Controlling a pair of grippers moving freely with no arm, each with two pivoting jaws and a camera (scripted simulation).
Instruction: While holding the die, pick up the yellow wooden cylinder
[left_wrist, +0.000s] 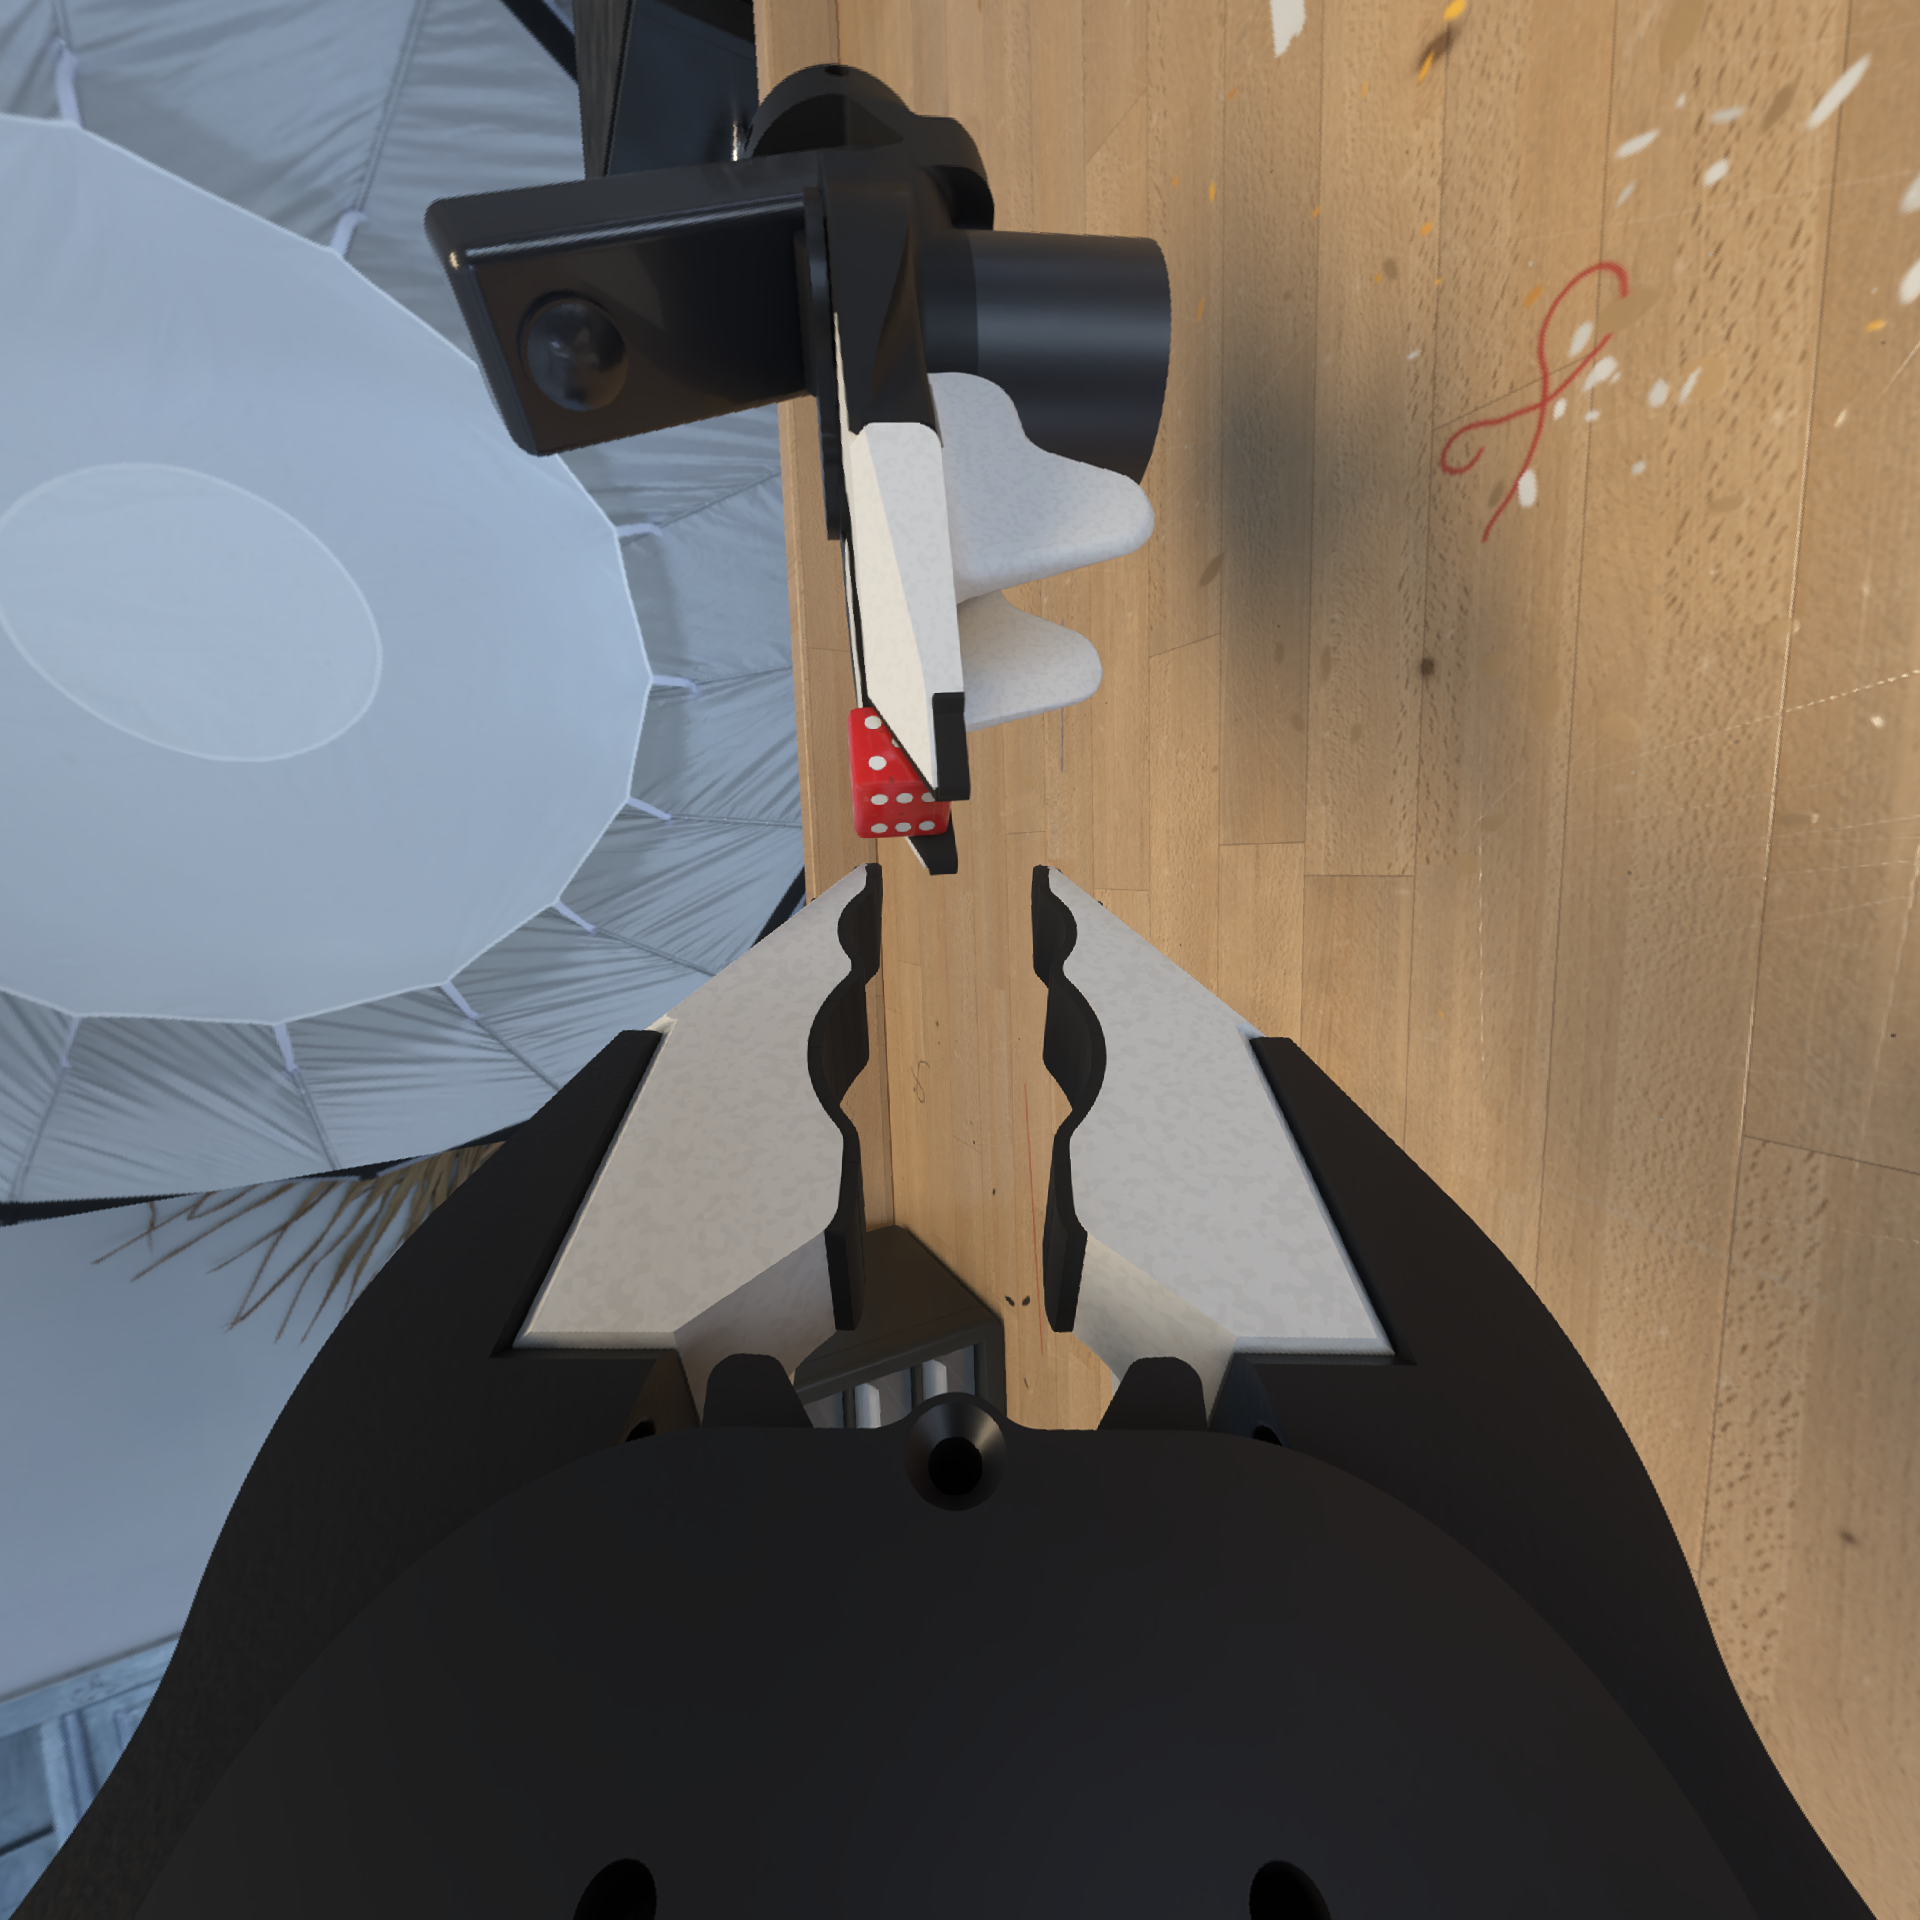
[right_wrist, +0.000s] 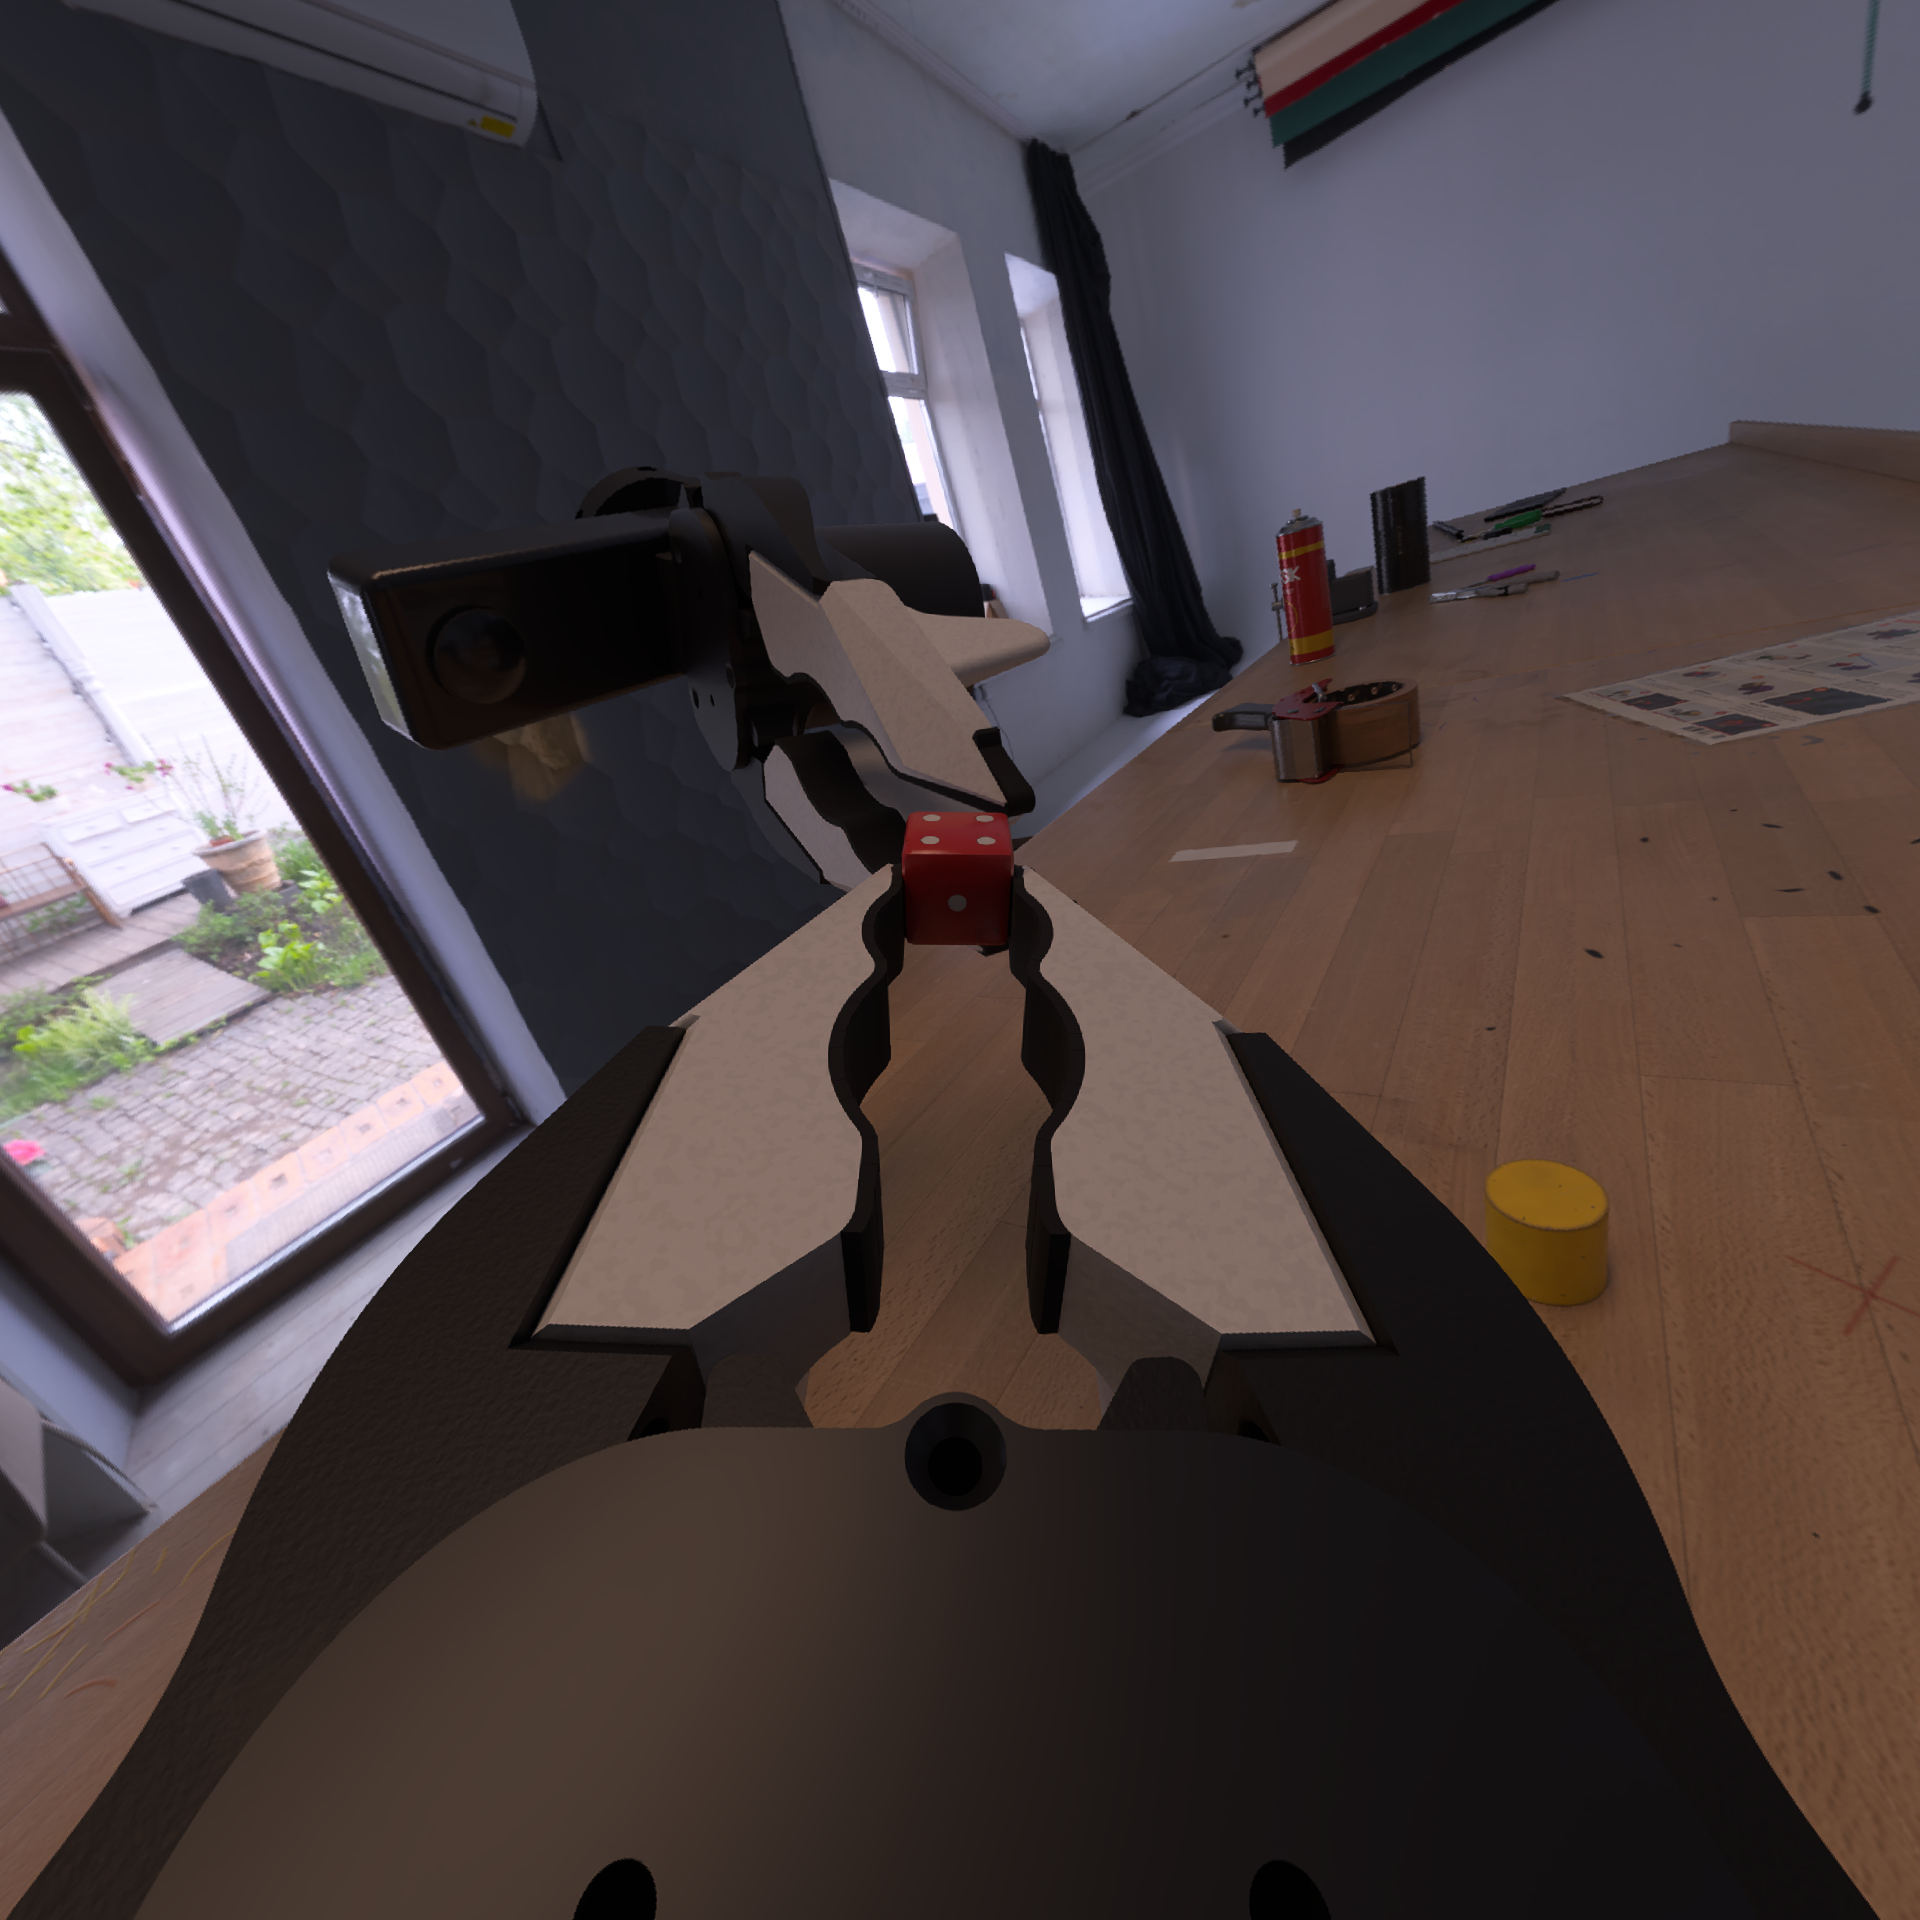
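Your right gripper (right_wrist: 957, 902) has its jaws clamped on one red die (right_wrist: 956, 891), pinched at the very tips. Your left gripper (left_wrist: 956, 878) hangs close opposite, jaws apart and empty. One yellow wooden cylinder (right_wrist: 1546, 1230) stands upright on the wooden counter (right_wrist: 1455, 935), well off to the right. Risk: so shallow a pinch could let the die slip, or the crowded grippers could knock together.

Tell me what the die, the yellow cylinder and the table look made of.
Die: likely glossy plastic, red with white pips and soft highlights.
Yellow cylinder: probably painted wood; matte, evenly coloured, no grain visible.
Table: wood planks with visible grain, seams and paint specks.
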